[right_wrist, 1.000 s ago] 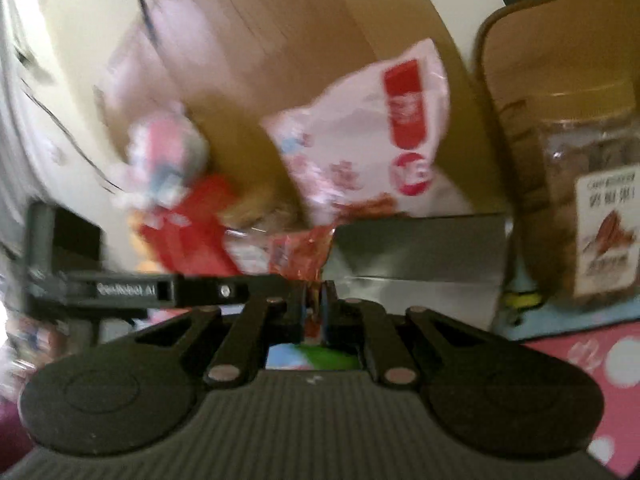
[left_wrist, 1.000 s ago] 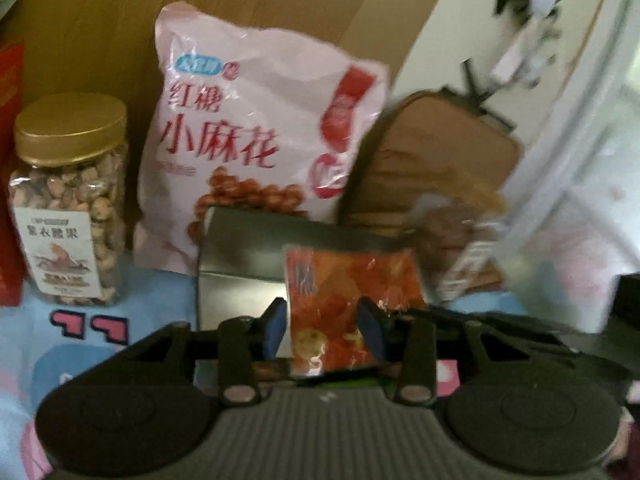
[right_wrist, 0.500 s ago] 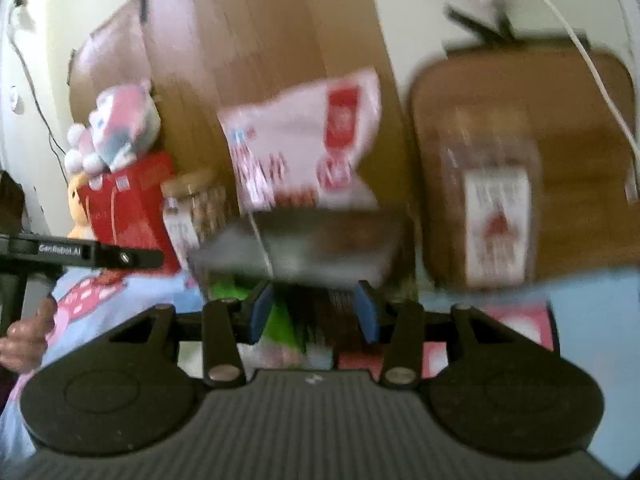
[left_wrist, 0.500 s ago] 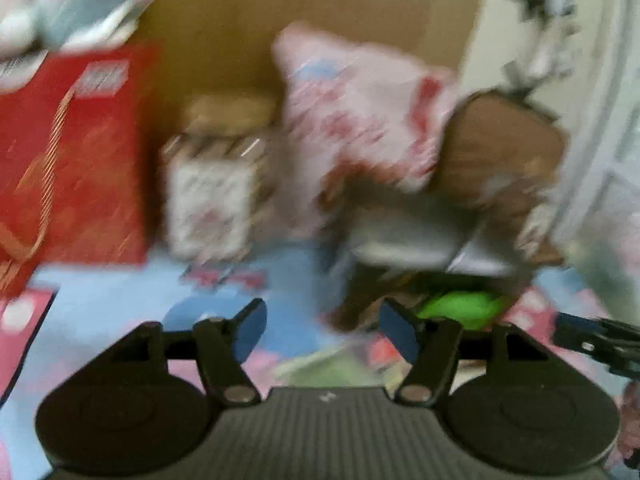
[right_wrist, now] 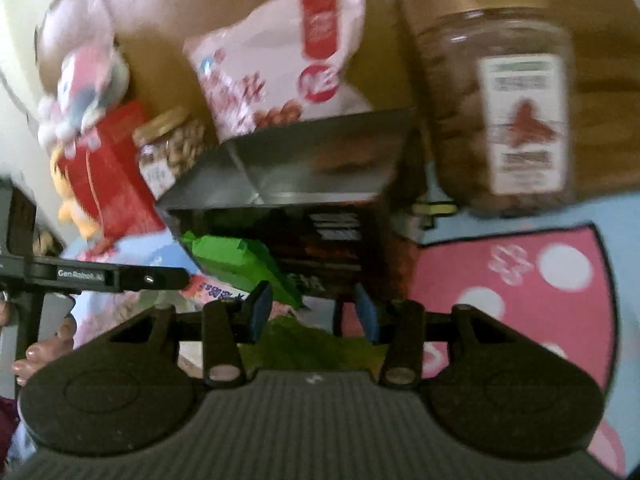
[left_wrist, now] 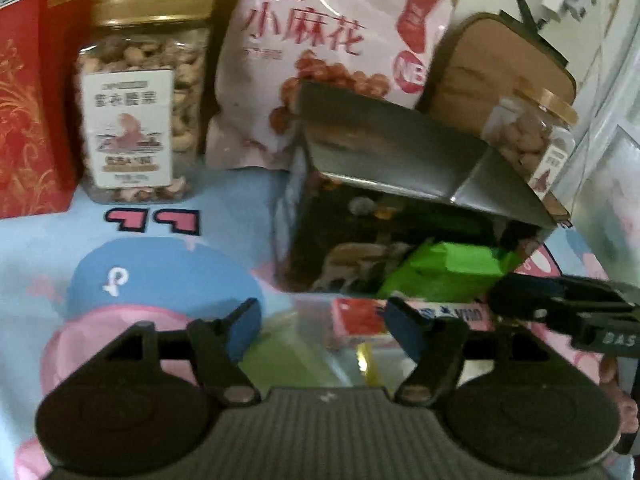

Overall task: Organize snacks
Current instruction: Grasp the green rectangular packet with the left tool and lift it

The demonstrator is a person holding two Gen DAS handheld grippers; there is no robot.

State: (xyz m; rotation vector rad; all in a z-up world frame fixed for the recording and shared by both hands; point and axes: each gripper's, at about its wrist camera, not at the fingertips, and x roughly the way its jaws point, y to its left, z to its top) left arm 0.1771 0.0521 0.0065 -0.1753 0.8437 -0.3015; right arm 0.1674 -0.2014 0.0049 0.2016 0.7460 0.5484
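Observation:
A dark box (left_wrist: 400, 200) with silver flaps folded open stands on the cartoon cloth, and a green packet (left_wrist: 448, 268) pokes out of it. My left gripper (left_wrist: 324, 328) hovers low in front of the box with its jaws opening; its pads press on nothing. Loose small packets lie under it: a pink-red one (left_wrist: 356, 316) and a clear green one (left_wrist: 288, 360). My right gripper (right_wrist: 312, 312) is open before the same box (right_wrist: 300, 184), over a green wrapper (right_wrist: 312, 344) that it does not grip. The green packet (right_wrist: 236, 260) shows there too.
Behind the box stand a gold-lidded nut jar (left_wrist: 140, 96), a pink snack bag (left_wrist: 332, 48), a red box (left_wrist: 28, 100) and a second nut jar (right_wrist: 508, 100). A plush toy (right_wrist: 84, 80) sits at the far left. A person's fingers (right_wrist: 40, 344) hold the left gripper.
A red-orange packet sat between both grippers' jaws above the box. Both grippers have since opened and sunk towards the cloth, and that packet is no longer between them.

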